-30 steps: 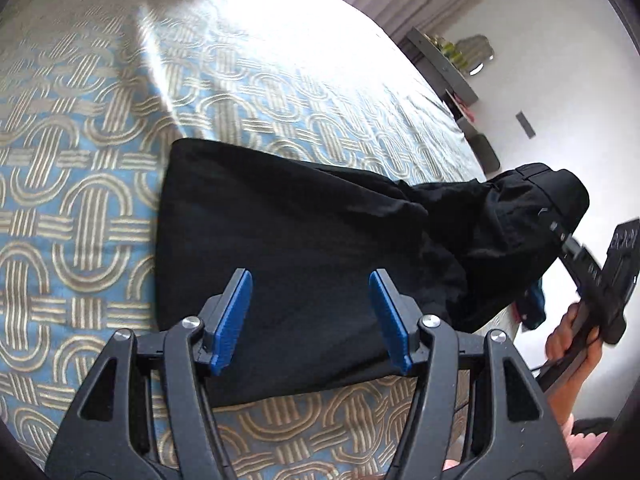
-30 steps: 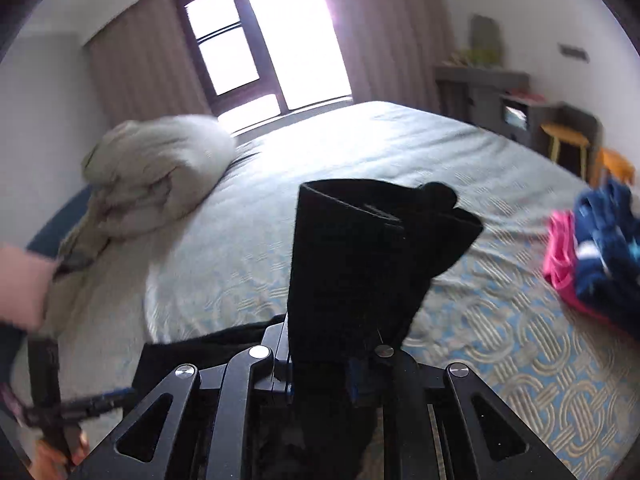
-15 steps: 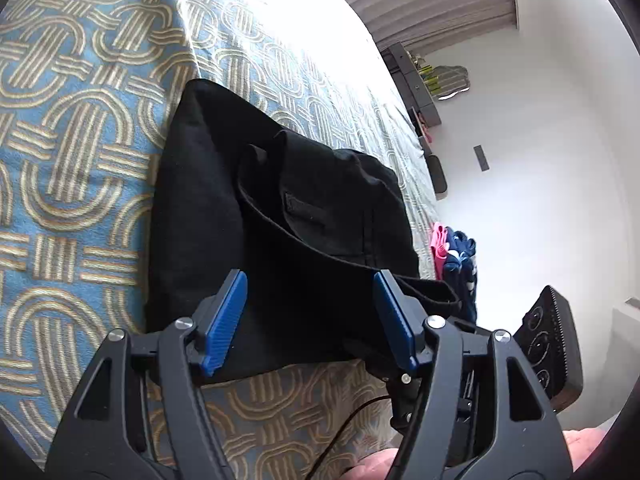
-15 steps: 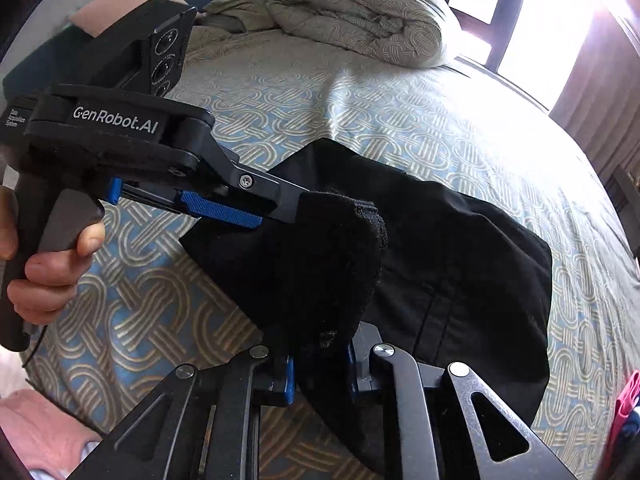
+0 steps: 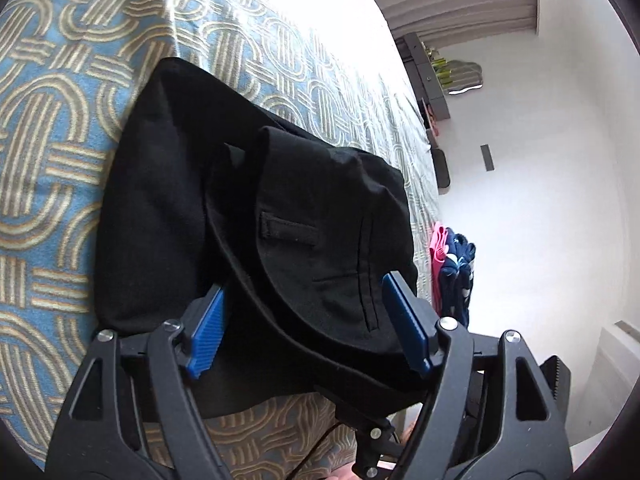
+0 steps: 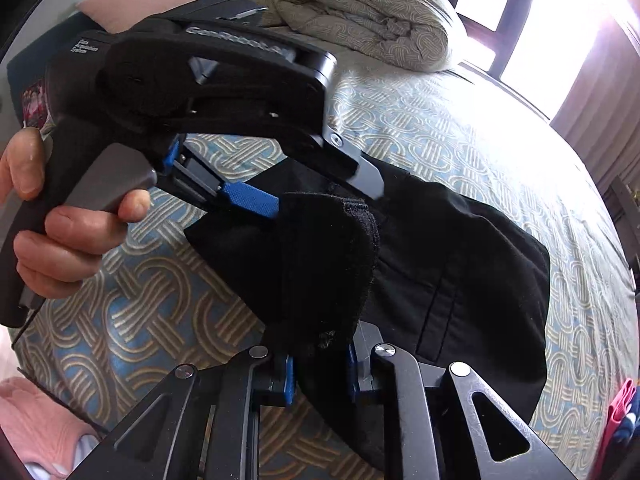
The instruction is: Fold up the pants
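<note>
Black pants (image 5: pixel 280 220) lie folded over on the patterned bedspread (image 5: pixel 48 128); they also show in the right wrist view (image 6: pixel 460 264). My left gripper (image 5: pixel 308 320) is open, its blue pads on either side of the near folded edge, the fabric between them. In the right wrist view the left gripper (image 6: pixel 260 200) reaches in from the left. My right gripper (image 6: pixel 320 372) is shut on a bunched fold of the pants, held just above the bed.
A rumpled beige duvet (image 6: pixel 368 8) lies at the head of the bed by the window. Pink and blue clothes (image 5: pixel 452 268) are piled at the bed's far edge. A dark shelf (image 5: pixel 428 80) stands by the white wall.
My right gripper has carried the waist end over onto the legs and lowered it. My left gripper has moved forward, so the folded edge now sits between its open pads.
</note>
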